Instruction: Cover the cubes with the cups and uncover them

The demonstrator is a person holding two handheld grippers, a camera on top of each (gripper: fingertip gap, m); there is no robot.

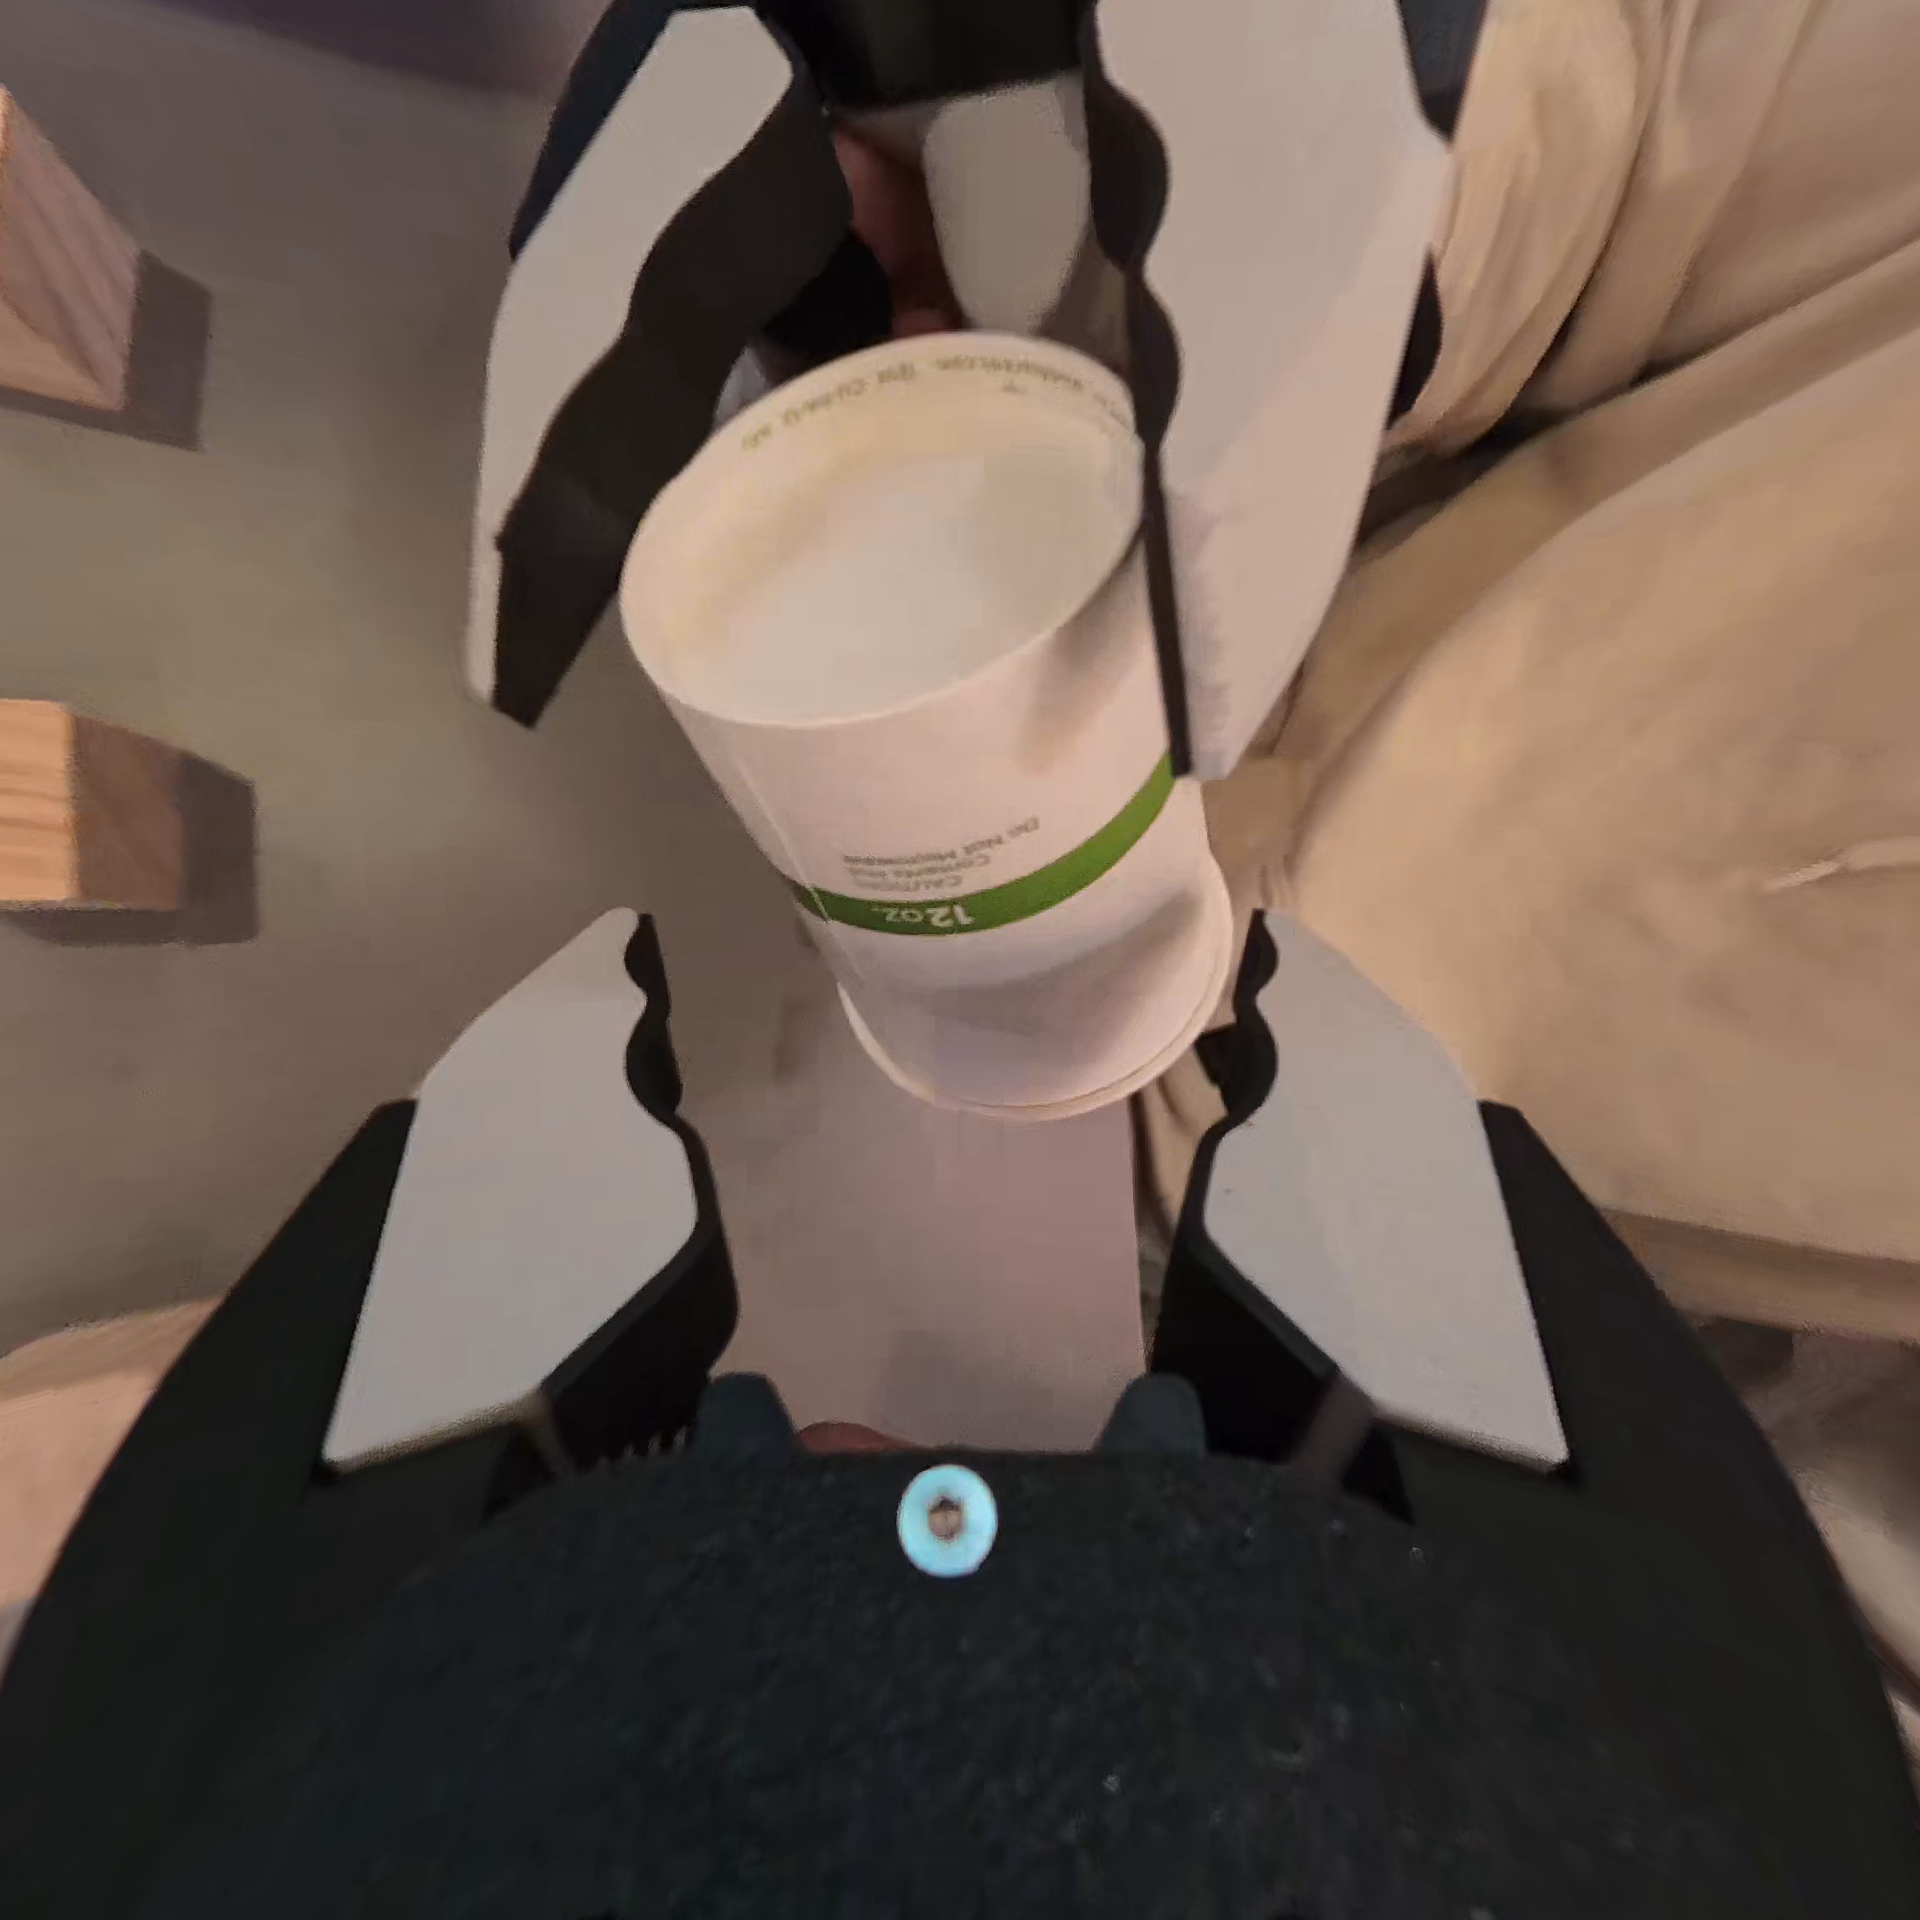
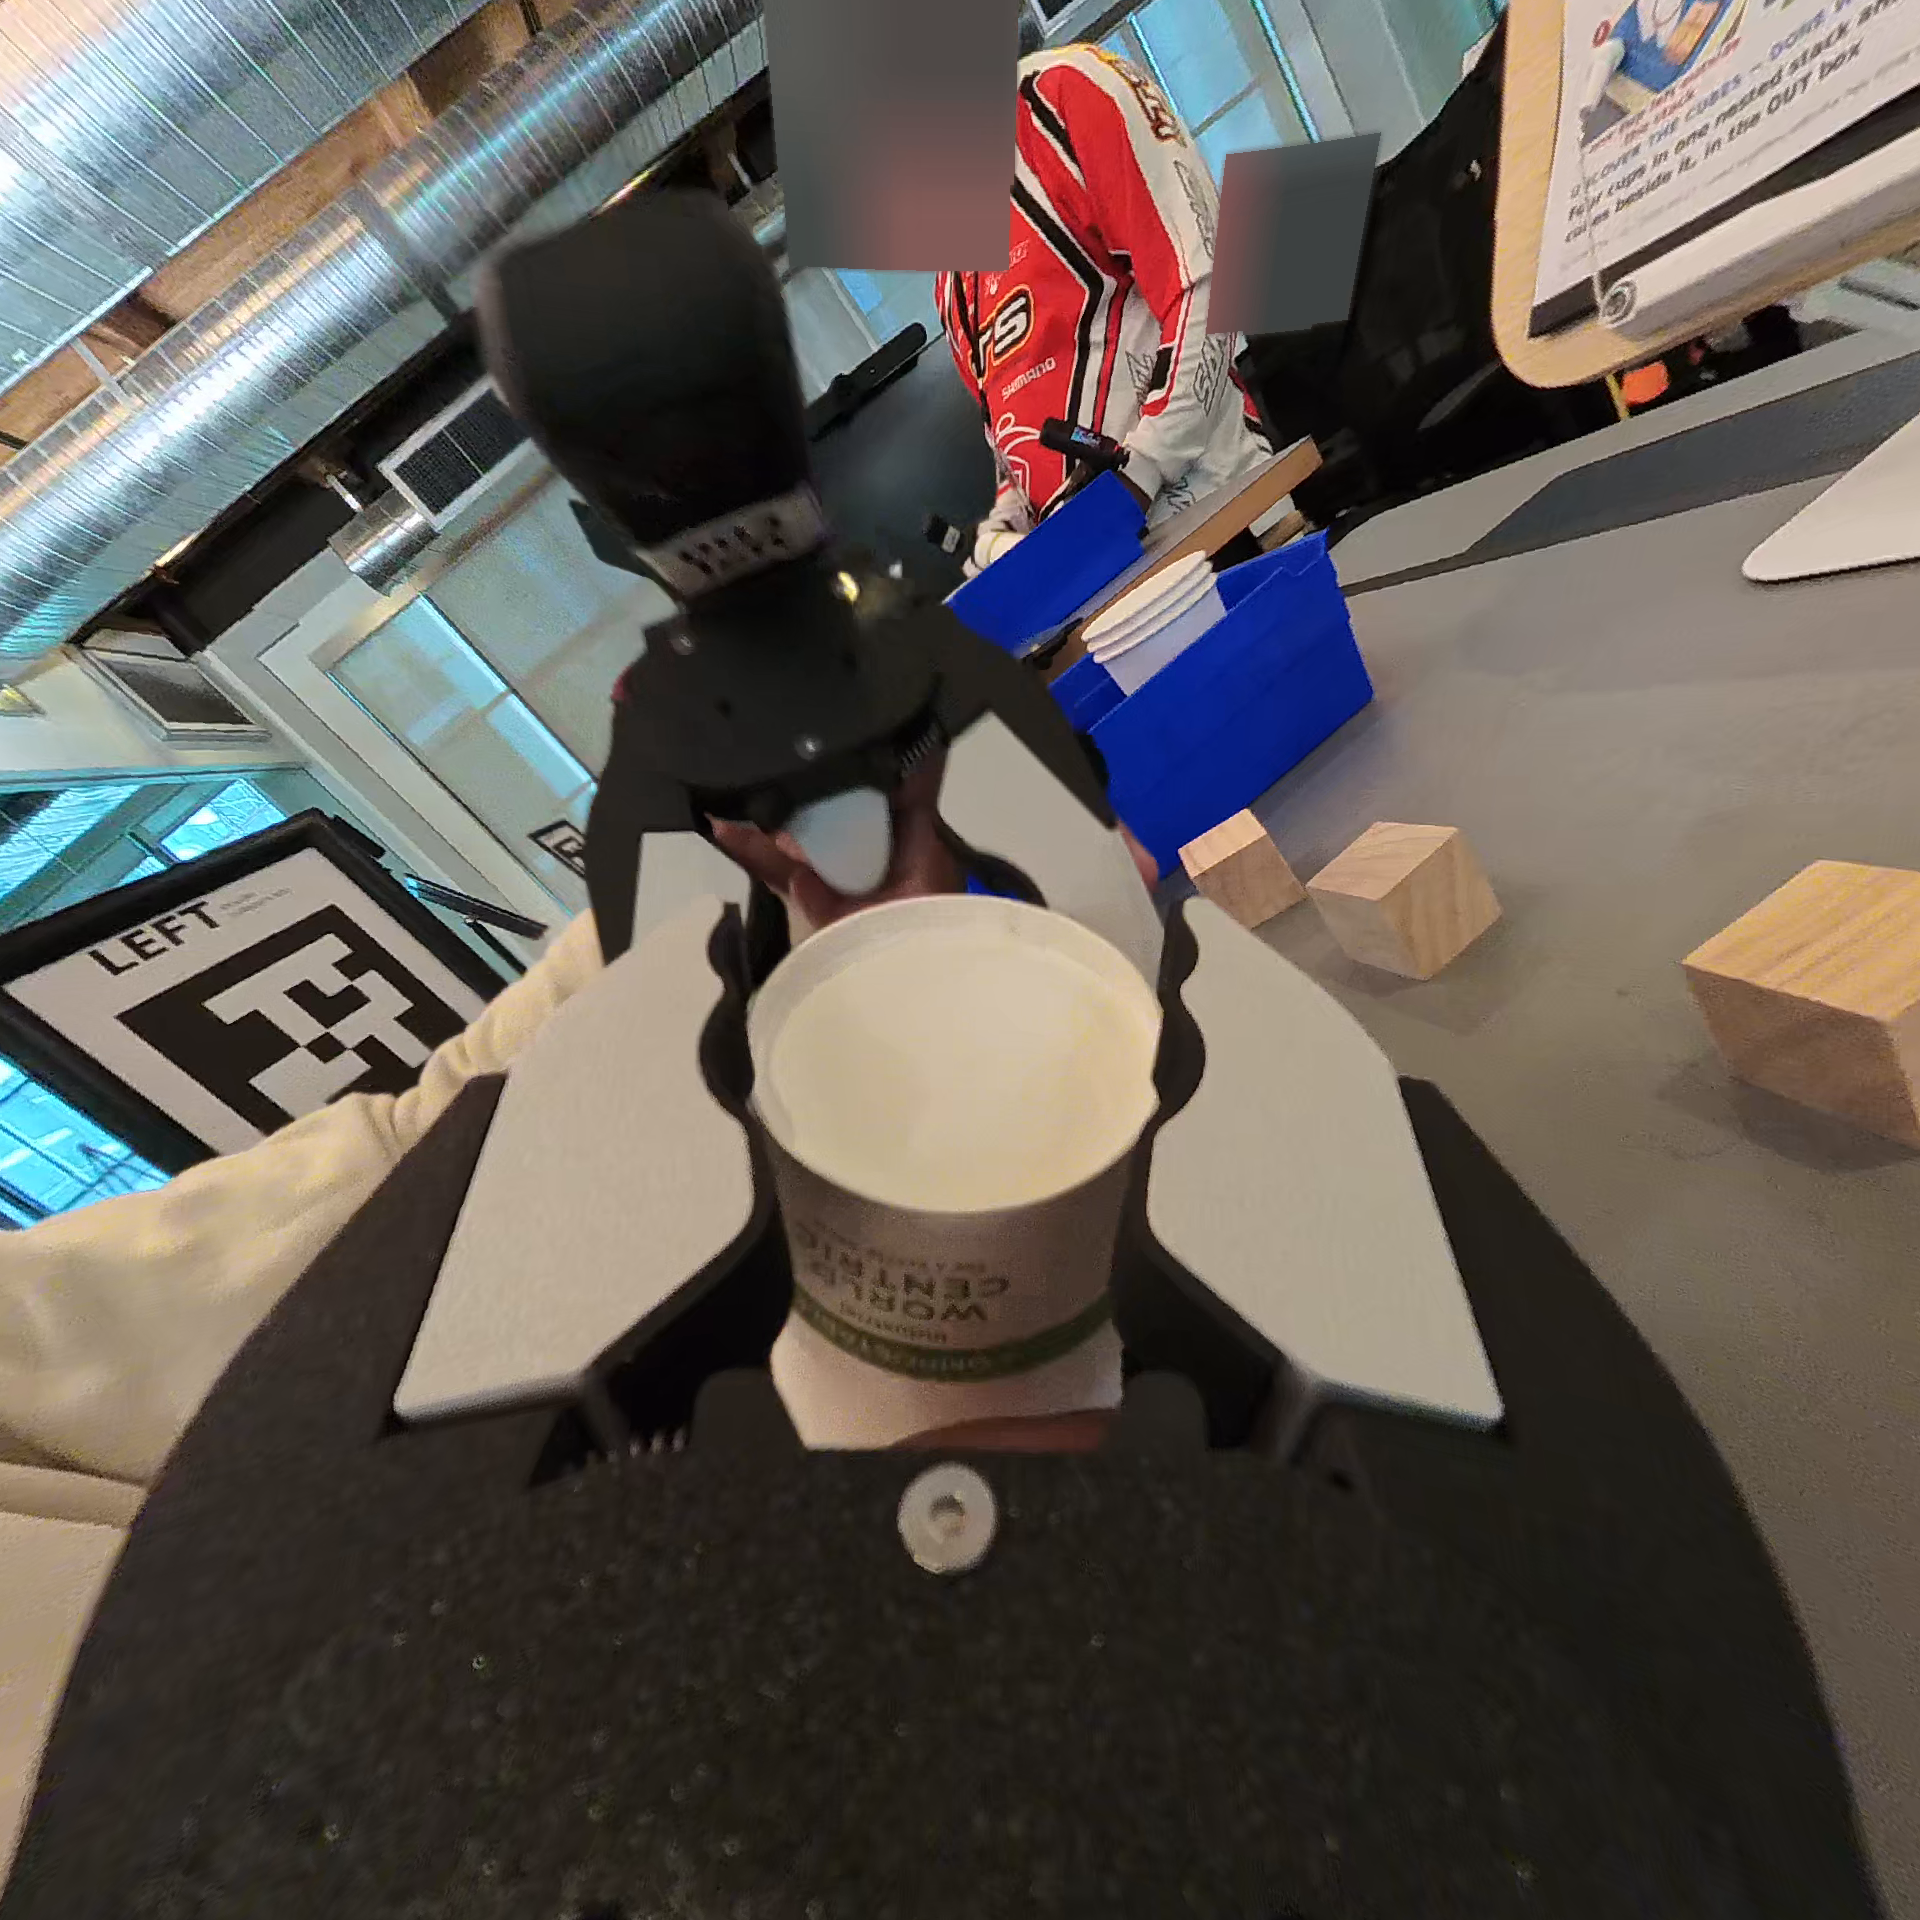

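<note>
A white paper cup (image 2: 956, 1070) with a green band is upside down, base up, off the table; nested rims show at its lower end. My right gripper (image 2: 956, 925) is shut on its upper wall. In the left wrist view the cup (image 1: 883, 582) hangs from the right gripper (image 1: 852, 727). My left gripper (image 1: 945, 935) is open, its fingers on either side of the cup's rim end; it also shows beyond the cup in the right wrist view (image 2: 868, 883). Wooden cubes (image 2: 1403, 899) (image 2: 1242, 868) (image 2: 1818, 997) lie uncovered on the grey table (image 2: 1558, 1195). Two cubes (image 1: 62, 260) (image 1: 104, 810) show at the left edge.
A blue bin (image 2: 1226, 717) with a stack of white cups (image 2: 1153, 613) stands behind the cubes. A white stand foot (image 2: 1849, 520) and a sign board (image 2: 1714, 156) are at the far right. A person in a red-and-white jersey (image 2: 1091, 312) stands behind. Beige fabric (image 1: 1558, 623) fills the right.
</note>
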